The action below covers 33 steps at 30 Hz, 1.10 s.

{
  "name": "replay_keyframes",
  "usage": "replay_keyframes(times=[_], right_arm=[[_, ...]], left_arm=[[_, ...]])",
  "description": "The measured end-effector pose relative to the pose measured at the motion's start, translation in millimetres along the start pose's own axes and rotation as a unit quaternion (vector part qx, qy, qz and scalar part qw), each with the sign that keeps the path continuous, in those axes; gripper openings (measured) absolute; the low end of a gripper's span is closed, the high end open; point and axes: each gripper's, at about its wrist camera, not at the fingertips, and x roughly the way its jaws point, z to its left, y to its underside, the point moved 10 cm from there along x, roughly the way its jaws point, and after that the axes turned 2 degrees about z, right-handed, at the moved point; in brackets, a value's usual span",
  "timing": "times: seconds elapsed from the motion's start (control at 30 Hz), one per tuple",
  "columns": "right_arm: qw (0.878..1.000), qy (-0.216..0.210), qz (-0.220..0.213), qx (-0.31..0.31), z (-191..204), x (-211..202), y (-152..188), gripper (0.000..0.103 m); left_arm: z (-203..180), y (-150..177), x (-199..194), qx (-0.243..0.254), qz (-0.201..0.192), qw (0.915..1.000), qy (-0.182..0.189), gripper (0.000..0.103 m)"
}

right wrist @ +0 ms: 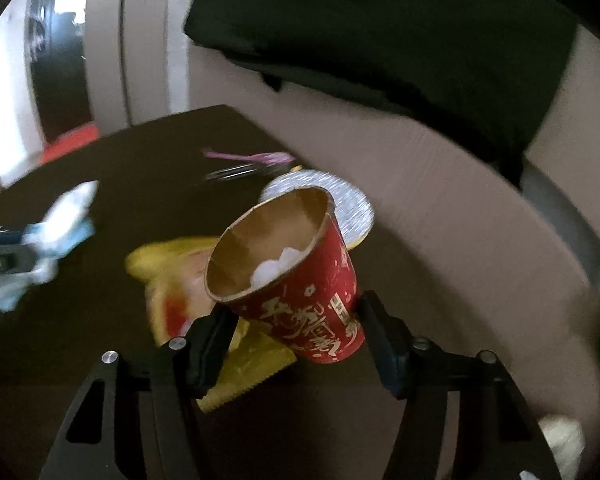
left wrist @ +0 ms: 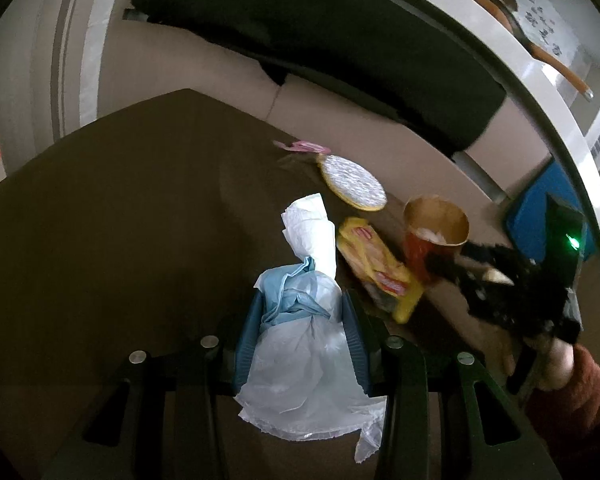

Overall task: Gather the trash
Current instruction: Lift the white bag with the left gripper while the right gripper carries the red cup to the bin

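My left gripper [left wrist: 303,296] is shut on a bundle of trash [left wrist: 304,344]: a white plastic bag, a pale blue piece and white tissue sticking up above the fingers. A red paper cup [right wrist: 300,304] with gold lettering and white wads inside sits between the fingers of my right gripper [right wrist: 292,308], and both pads touch its sides. In the left wrist view the cup [left wrist: 432,228] stands at the table's right edge, with the right gripper [left wrist: 444,268] at its base. A yellow snack wrapper [left wrist: 380,276] lies flat on the table beside the cup.
A round foil lid [left wrist: 352,184] and a pink plastic piece [left wrist: 300,146] lie farther back on the dark brown table [left wrist: 120,220]. Behind it is a beige sofa [left wrist: 228,76] with a black garment [left wrist: 320,28]. A blue object [left wrist: 536,212] is at right, near a red sleeve [left wrist: 580,396].
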Motion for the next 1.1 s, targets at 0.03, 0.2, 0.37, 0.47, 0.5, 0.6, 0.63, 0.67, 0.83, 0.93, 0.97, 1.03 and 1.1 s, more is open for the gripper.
replay_keyframes(times=[0.03,0.2,0.37,0.47,0.5,0.6,0.63,0.67,0.83,0.93,0.97,1.03,1.1], right_arm=[[1.0,-0.009,-0.001,0.007,3,-7,6,0.058],[0.997,-0.037,-0.019,0.058,-1,-53,35,0.054],[0.995,-0.038,-0.031,0.085,-8,-79,52,0.047],[0.993,-0.056,-0.038,0.097,-9,-85,56,0.05],[0.993,-0.064,-0.032,0.094,-7,-80,57,0.05],[0.996,-0.058,-0.018,0.069,-2,-68,60,0.054],[0.997,-0.052,-0.014,0.058,-1,-65,63,0.054],[0.998,-0.043,-0.01,0.049,0,-61,65,0.054],[0.998,-0.043,0.009,0.036,0,-36,71,0.063],[0.996,-0.065,0.015,0.06,-4,-22,72,0.062],[0.995,-0.066,0.013,0.068,-6,-20,72,0.062],[0.993,-0.075,-0.001,0.087,-12,-19,69,0.06],[0.991,-0.083,-0.015,0.102,-18,-19,65,0.056]], left_arm=[[-3,1,-1,0.001,0.0,1.0,0.001,0.041],[-23,3,-18,0.012,-0.015,0.9998,-0.008,0.041],[-29,9,-27,0.004,-0.019,0.9996,-0.022,0.041],[-29,17,-32,0.003,-0.016,0.9993,-0.034,0.041],[-29,18,-32,0.002,-0.015,0.9992,-0.038,0.041],[-27,20,-29,-0.002,-0.009,0.9992,-0.038,0.041],[-26,21,-28,-0.003,-0.008,0.9992,-0.039,0.041],[-25,21,-26,-0.003,-0.007,0.9991,-0.041,0.042],[-15,26,-14,-0.009,0.012,0.9987,-0.048,0.042],[-15,28,-10,-0.007,0.015,0.9987,-0.048,0.042],[-16,28,-9,-0.005,0.016,0.9987,-0.048,0.042],[-18,28,-5,0.001,0.019,0.9986,-0.049,0.042],[-19,28,0,0.003,0.022,0.9984,-0.052,0.042]])
